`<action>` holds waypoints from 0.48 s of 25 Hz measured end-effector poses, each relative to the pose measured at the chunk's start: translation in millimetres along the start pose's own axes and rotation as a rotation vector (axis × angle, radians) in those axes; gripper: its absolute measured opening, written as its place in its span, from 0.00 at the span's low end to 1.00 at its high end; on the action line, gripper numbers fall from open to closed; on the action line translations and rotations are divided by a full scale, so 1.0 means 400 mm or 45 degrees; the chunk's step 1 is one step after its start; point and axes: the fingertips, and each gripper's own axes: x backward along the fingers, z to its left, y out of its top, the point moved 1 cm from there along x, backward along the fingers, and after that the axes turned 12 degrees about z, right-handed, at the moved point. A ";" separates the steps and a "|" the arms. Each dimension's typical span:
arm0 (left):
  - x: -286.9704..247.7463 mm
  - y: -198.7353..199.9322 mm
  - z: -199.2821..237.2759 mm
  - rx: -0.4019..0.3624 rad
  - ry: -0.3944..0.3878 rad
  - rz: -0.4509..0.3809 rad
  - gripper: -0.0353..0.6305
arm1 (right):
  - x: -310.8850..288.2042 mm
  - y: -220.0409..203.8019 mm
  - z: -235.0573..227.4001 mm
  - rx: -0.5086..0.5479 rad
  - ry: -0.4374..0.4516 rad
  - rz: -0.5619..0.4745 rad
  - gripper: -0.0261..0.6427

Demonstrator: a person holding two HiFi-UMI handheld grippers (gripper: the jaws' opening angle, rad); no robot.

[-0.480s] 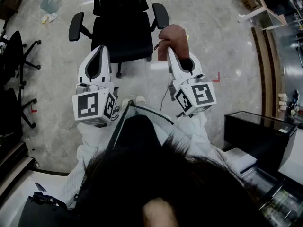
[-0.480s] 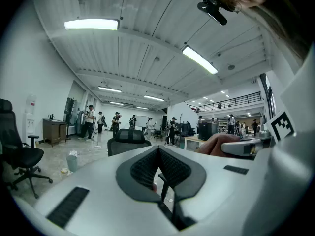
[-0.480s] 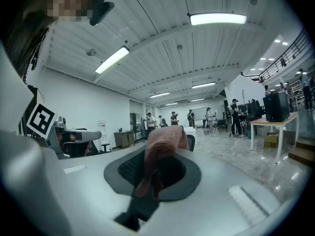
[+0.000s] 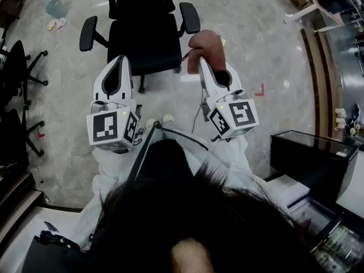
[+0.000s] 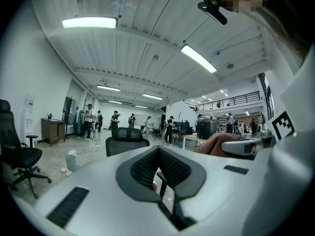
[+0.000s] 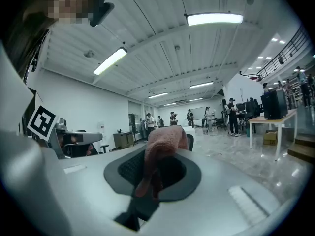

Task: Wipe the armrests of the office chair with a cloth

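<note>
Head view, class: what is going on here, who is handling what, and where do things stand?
A person stands facing a black office chair with a gripper in each hand. The right gripper is shut on a pinkish cloth, held level close to the armrest on that side; whether the cloth touches it cannot be told. The left gripper is shut and empty, level beside the other.

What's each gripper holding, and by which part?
Right gripper: cloth, pinched at a bunched fold, the rest draped over the jaw tips. Left gripper: shut, nothing held.
</note>
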 end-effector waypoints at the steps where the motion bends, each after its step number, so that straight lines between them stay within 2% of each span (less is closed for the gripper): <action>1: -0.005 -0.001 -0.004 0.001 -0.001 0.002 0.06 | 0.001 -0.001 -0.005 -0.004 0.001 -0.001 0.11; 12: -0.090 -0.030 -0.069 0.012 0.001 0.048 0.06 | -0.004 -0.044 -0.139 -0.035 -0.004 0.056 0.11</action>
